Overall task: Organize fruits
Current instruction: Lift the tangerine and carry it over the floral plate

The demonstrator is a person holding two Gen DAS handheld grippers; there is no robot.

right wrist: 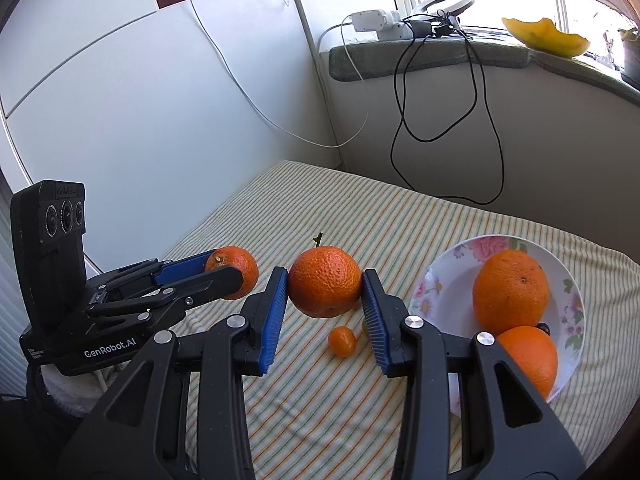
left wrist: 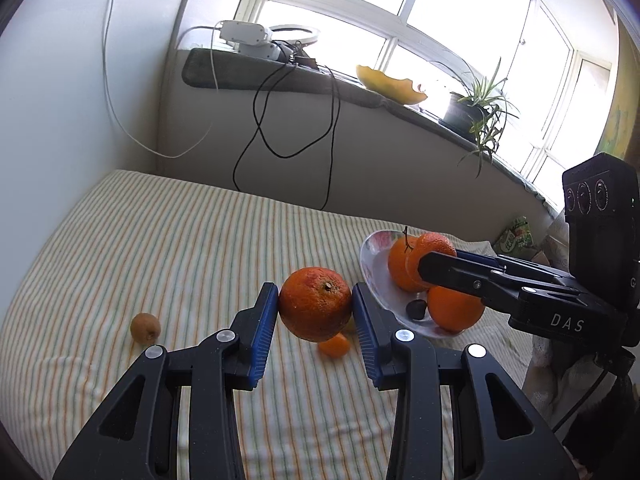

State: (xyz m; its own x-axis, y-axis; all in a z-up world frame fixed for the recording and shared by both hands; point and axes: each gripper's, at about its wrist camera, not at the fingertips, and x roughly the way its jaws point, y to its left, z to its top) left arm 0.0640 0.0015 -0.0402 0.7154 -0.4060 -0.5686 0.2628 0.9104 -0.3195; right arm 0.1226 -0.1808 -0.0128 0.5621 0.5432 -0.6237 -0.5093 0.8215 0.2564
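- Left gripper [left wrist: 315,312]: clamped on a reddish orange [left wrist: 315,303], blue pads pressed to both sides, fruit clear of the striped cloth [left wrist: 160,240].
- Right gripper [right wrist: 325,300]: clamped on a stemmed orange [right wrist: 325,281], likewise held above the cloth.
- Beneath the grippers: a small kumquat [right wrist: 343,341] lies on the cloth; a brownish small fruit [left wrist: 145,327] lies apart to the left in the left wrist view.
- Floral bowl [right wrist: 436,276]: on the cloth, holding two oranges, a rear one [right wrist: 511,290] and a front one [right wrist: 530,356], plus a dark small item, unidentifiable.
- Far: windowsill [left wrist: 360,92] carries a yellow rind [left wrist: 390,84], a potted plant [left wrist: 480,112], white devices and trailing cables.
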